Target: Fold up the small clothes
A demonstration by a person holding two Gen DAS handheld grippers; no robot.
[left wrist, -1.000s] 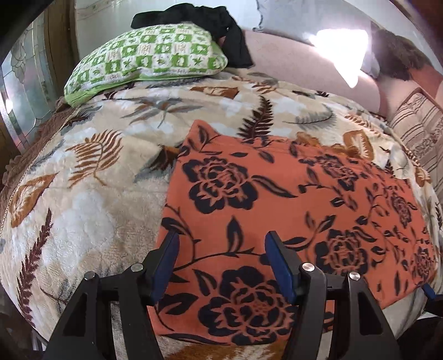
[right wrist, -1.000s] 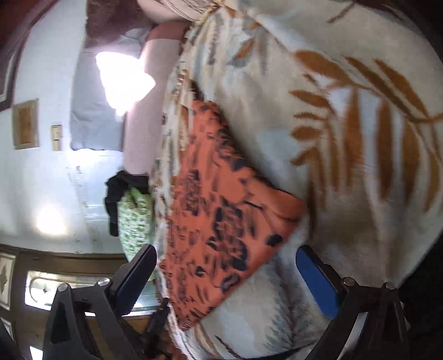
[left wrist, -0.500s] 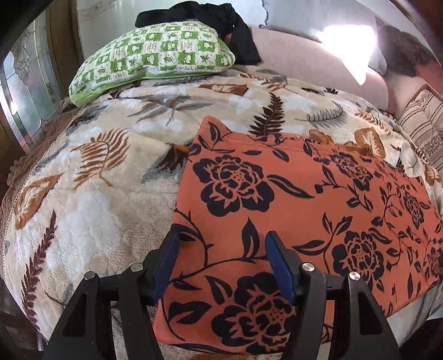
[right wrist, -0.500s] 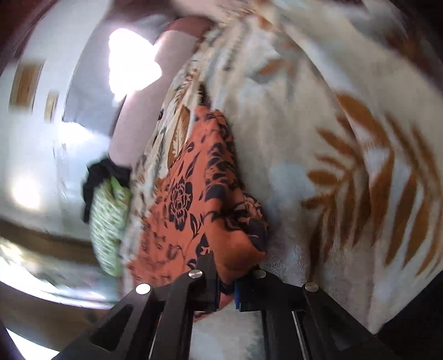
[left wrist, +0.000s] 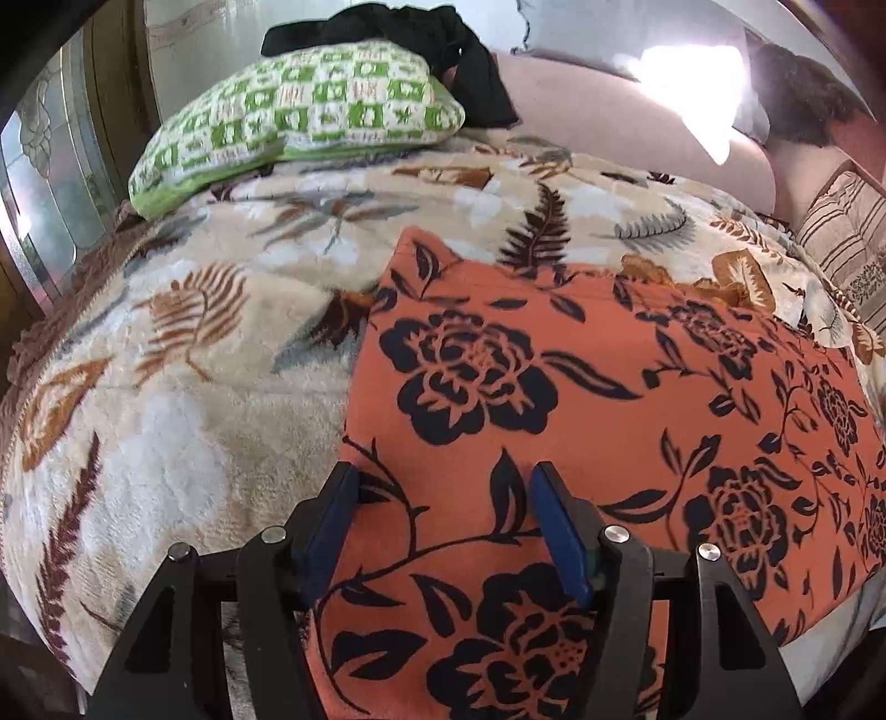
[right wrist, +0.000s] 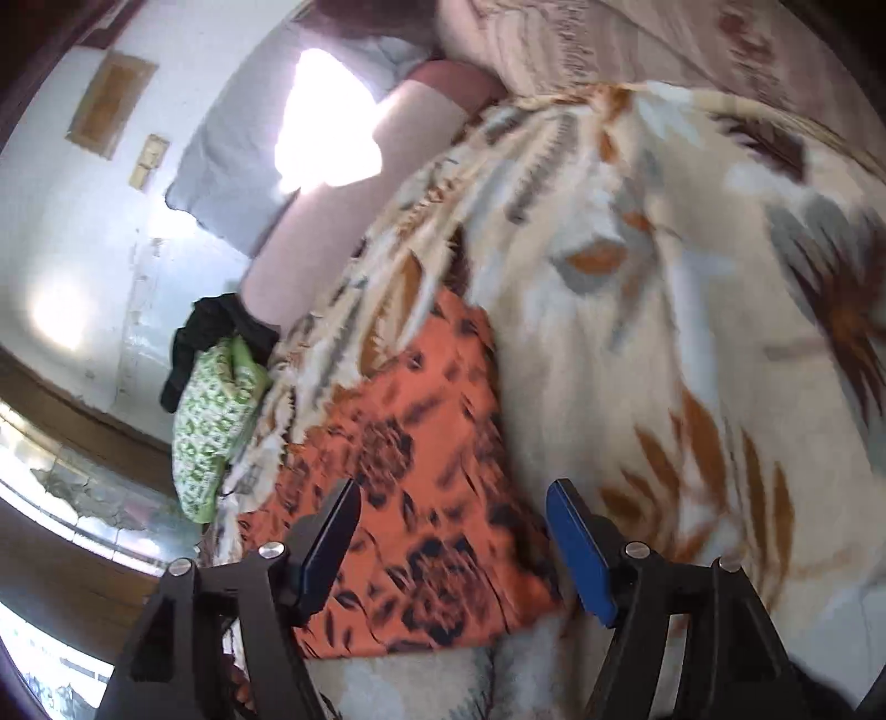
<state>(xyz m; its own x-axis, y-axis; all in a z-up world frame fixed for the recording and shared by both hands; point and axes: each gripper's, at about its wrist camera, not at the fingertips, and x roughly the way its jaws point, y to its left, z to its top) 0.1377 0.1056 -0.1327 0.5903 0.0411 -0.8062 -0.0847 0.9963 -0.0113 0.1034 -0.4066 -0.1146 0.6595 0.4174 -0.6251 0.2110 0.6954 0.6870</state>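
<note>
Leaf-print blanket [left wrist: 183, 399] carries the flat orange floral cloth [left wrist: 581, 399]; no containers.

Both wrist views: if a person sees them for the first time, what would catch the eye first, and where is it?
First comes the orange cloth with dark flowers, spread flat on the leaf-patterned blanket at the near edge of the bed. Next is the green checked pillow at the far side, with a black garment draped over it. The left tongs hang open above the cloth, and the right tongs are opening, gripping nothing.
</note>
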